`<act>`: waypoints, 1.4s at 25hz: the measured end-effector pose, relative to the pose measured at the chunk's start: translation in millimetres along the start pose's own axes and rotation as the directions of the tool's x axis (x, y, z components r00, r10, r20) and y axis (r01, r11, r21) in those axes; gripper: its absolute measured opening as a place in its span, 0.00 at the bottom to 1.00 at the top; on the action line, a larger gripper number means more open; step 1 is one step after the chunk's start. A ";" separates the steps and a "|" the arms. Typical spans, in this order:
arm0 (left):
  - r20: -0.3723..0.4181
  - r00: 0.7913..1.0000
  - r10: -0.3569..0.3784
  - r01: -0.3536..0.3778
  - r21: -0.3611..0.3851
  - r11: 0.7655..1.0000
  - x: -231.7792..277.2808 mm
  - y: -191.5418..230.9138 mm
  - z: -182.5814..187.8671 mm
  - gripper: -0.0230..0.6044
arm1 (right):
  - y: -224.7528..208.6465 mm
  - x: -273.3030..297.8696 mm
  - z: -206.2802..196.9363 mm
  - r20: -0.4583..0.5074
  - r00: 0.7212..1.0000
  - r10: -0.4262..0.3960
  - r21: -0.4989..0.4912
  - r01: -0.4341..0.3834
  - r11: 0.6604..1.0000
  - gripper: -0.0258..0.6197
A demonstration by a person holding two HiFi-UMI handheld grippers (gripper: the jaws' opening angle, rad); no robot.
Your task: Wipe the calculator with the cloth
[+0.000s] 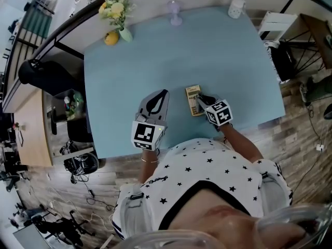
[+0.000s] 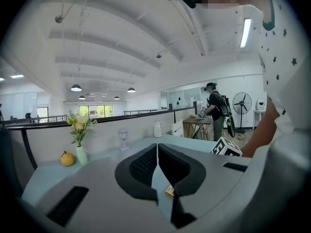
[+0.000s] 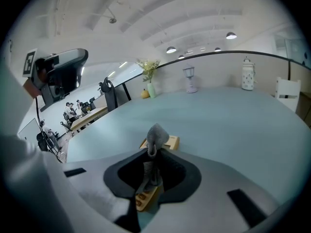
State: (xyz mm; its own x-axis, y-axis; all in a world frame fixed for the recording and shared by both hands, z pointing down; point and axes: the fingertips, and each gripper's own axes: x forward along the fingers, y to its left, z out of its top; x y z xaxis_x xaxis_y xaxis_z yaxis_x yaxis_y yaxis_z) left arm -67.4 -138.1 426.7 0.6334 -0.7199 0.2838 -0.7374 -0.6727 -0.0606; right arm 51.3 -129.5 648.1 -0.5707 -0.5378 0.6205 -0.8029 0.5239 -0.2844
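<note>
A small yellow-tan calculator [image 1: 192,94] lies flat on the light blue table [image 1: 207,51], near its front edge. My right gripper [image 1: 199,101] is over the calculator's near end and is shut on a grey cloth [image 3: 156,135] that bunches up above the fingertips. In the right gripper view the calculator [image 3: 171,142] shows beyond the jaws, and its keys show beneath them. My left gripper [image 1: 164,93] hovers just left of the calculator, its jaws shut with nothing between them. A corner of the calculator [image 2: 169,191] peeks through under the left gripper [image 2: 157,149].
Along the table's far edge stand a vase of yellow flowers [image 1: 118,14], a yellow fruit [image 1: 111,38], a clear goblet [image 1: 175,12] and a white jar [image 1: 236,7]. A white chair [image 1: 277,25] stands off the far right corner. The table's front edge runs just below the grippers.
</note>
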 end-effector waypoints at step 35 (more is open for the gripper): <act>0.005 1.000 0.007 -0.007 0.004 1.000 -0.1 -0.4 2.0 0.09 | 2.4 -111.8 168.2 0.547 0.837 -0.026 0.023 0.016 1.000 0.13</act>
State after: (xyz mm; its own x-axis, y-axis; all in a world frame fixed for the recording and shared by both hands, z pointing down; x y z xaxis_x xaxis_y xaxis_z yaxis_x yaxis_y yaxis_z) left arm -66.7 -138.2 424.8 0.6292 -0.7255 0.2787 -0.7411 -0.6681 -0.0660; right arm 84.2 -179.2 455.1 -0.5512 -0.8247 0.1270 -0.8155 0.5002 -0.2912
